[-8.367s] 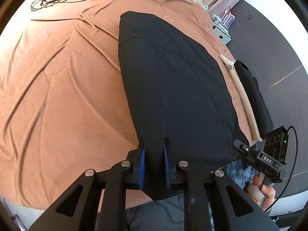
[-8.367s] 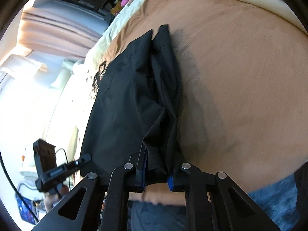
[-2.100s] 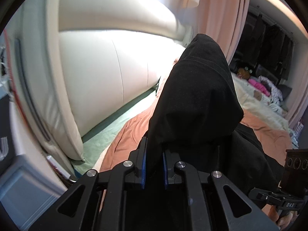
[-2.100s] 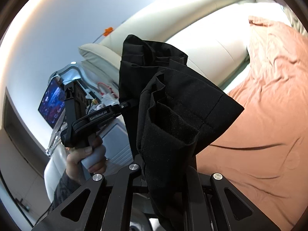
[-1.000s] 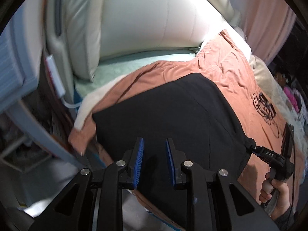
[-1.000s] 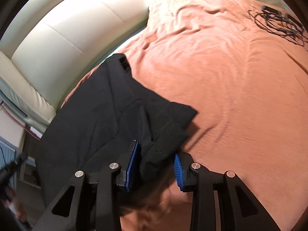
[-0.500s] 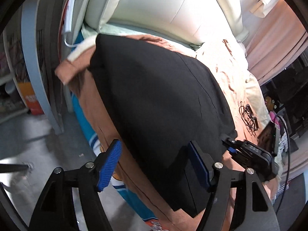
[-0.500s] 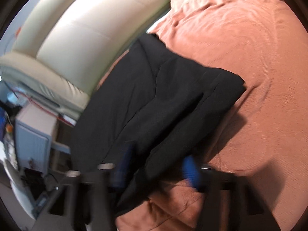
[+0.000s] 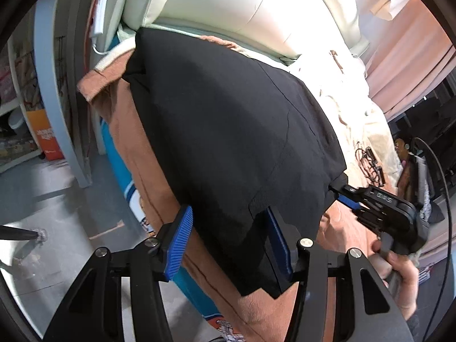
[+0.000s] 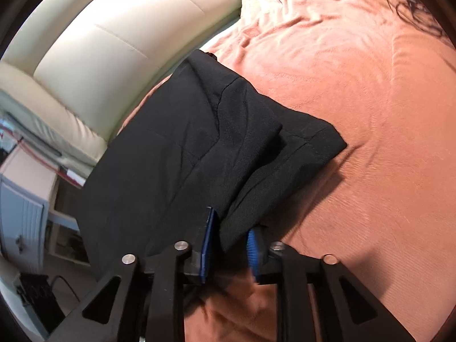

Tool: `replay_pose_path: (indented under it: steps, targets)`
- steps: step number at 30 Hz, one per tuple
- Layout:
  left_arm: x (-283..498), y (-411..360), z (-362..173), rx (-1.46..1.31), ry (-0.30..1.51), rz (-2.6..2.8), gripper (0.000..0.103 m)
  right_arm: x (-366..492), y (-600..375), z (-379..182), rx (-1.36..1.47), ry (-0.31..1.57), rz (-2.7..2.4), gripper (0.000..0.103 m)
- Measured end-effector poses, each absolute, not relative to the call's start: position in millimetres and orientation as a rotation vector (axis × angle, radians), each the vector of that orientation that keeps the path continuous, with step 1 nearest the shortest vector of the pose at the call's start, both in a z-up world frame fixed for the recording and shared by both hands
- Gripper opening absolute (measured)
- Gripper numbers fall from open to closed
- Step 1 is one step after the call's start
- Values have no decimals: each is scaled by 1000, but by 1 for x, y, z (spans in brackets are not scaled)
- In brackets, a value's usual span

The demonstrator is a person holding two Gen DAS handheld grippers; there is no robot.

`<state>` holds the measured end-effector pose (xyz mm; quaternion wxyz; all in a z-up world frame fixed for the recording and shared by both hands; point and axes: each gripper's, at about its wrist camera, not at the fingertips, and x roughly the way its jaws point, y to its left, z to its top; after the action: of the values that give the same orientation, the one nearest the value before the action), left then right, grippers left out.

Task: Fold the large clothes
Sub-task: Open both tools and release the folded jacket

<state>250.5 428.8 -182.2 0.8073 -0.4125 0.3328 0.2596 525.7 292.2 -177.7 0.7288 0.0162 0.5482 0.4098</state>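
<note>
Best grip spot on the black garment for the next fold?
My pick: the black garment by its free hemmed corner lying on the orange bedspread, approached from the open bedspread side. That corner lies flat and exposed; the opposite edge overhangs the mattress.

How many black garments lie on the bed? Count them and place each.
1. A single black garment lies folded on the orange bedspread at the bed's corner beside the cream headboard, its near edge hanging over the side. Others may be hidden.

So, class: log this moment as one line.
black garment: on bed | left gripper: just been closing, garment between, unclamped | right gripper: shut on garment
</note>
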Motion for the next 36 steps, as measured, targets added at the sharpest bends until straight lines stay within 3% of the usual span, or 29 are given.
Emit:
replay_pose_path:
  steps: [3,7,11,12,15,16,22,25,27,36]
  targets:
    - [250,421,-171,-867,734,562,53,520,276,-161,29,1183,908,32]
    - [247,407,-146,-826,718,556,53,513,245,-131,28,1126,887,52]
    - [245,389,-120,-808,694,523,53,504,205,-102,28,1081,871,57]
    - [245,384,-114,-798,694,518,55,503,198,-97,27,1074,866,58]
    - [242,366,-96,-769,673,516,74,496,171,-80,31,1047,841,73]
    - [240,359,-89,-759,659,512,76,493,160,-72,38,1028,837,80]
    - [236,321,-56,-696,626,464,93,473,109,-34,36,953,812,98]
    - [232,299,-39,-646,599,449,99,462,82,-15,28,910,802,99]
    - [228,288,-28,-622,590,442,99,456,67,-4,29,889,795,103]
    - [210,234,8,-528,554,391,102,416,4,39,6,769,764,103]
